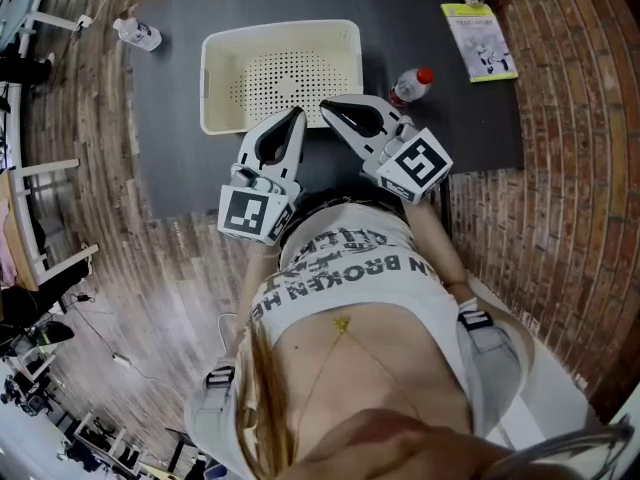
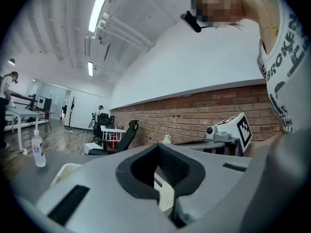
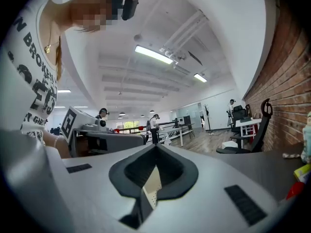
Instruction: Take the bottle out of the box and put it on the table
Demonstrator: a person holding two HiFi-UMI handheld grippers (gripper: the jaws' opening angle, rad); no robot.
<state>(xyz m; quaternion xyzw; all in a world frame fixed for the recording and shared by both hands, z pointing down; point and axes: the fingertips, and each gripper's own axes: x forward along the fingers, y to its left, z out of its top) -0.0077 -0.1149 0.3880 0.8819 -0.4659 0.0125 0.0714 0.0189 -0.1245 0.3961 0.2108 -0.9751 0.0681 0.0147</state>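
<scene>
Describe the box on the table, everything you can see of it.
The box is cream plastic, rectangular with rounded corners, open-topped, its floor perforated. It sits upright and empty on the dark table. The red-capped bottle lies beside its right side. The left claw and the right claw, both shut, overlap its near rim; contact unclear.

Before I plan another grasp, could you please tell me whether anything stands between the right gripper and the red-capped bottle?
Nothing visible does. The red-capped bottle is on the dark table, just right of the white box and close beside the right gripper, with only bare tabletop between them.
</scene>
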